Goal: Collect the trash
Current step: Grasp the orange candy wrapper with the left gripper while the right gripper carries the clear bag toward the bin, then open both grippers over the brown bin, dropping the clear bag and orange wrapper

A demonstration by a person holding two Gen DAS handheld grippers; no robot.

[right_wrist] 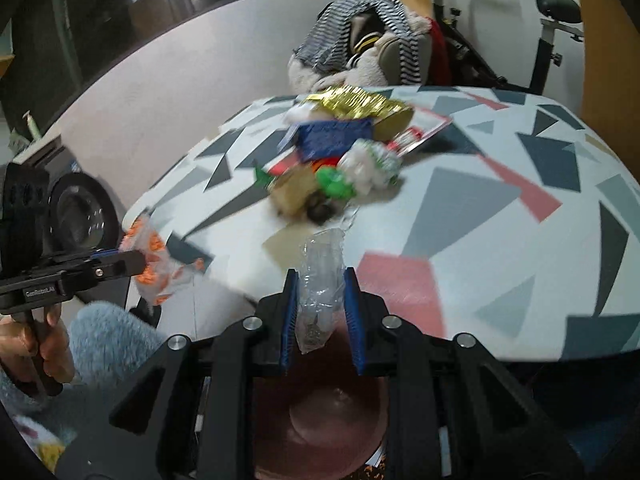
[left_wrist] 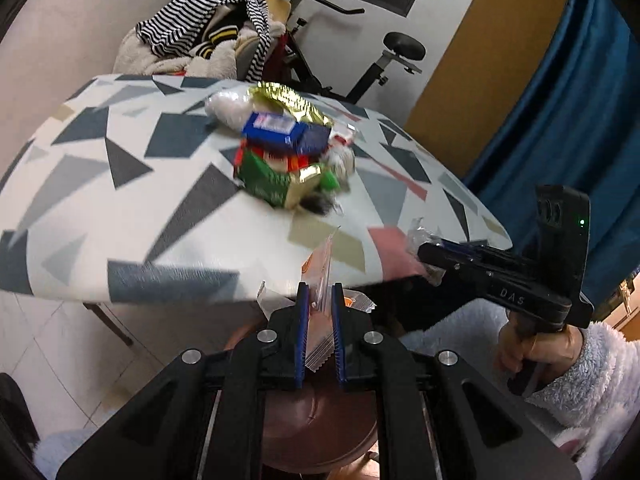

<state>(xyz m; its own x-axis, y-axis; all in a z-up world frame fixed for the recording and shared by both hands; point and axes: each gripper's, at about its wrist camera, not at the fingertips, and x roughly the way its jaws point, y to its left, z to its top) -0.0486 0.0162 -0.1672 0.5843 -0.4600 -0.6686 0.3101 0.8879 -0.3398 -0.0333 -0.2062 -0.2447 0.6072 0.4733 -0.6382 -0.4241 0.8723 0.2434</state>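
Observation:
A heap of trash [left_wrist: 286,148] lies in the middle of the round patterned table [left_wrist: 100,184]: gold foil, a blue packet, green and red wrappers; it also shows in the right wrist view [right_wrist: 340,152]. My left gripper [left_wrist: 320,300] is shut on an orange-and-white wrapper [left_wrist: 320,272] at the table's near edge, over a brown round bin [left_wrist: 320,420]. My right gripper [right_wrist: 320,284] is shut on a clear crumpled plastic wrapper [right_wrist: 322,276], also over the bin [right_wrist: 336,412]. Each gripper shows in the other's view, the right [left_wrist: 424,250] and the left [right_wrist: 136,266].
A chair piled with striped clothes [left_wrist: 208,36] stands behind the table, with an exercise bike [left_wrist: 384,60] beside it. A blue curtain [left_wrist: 568,120] hangs at the right. A washing machine [right_wrist: 80,212] stands at the left in the right wrist view.

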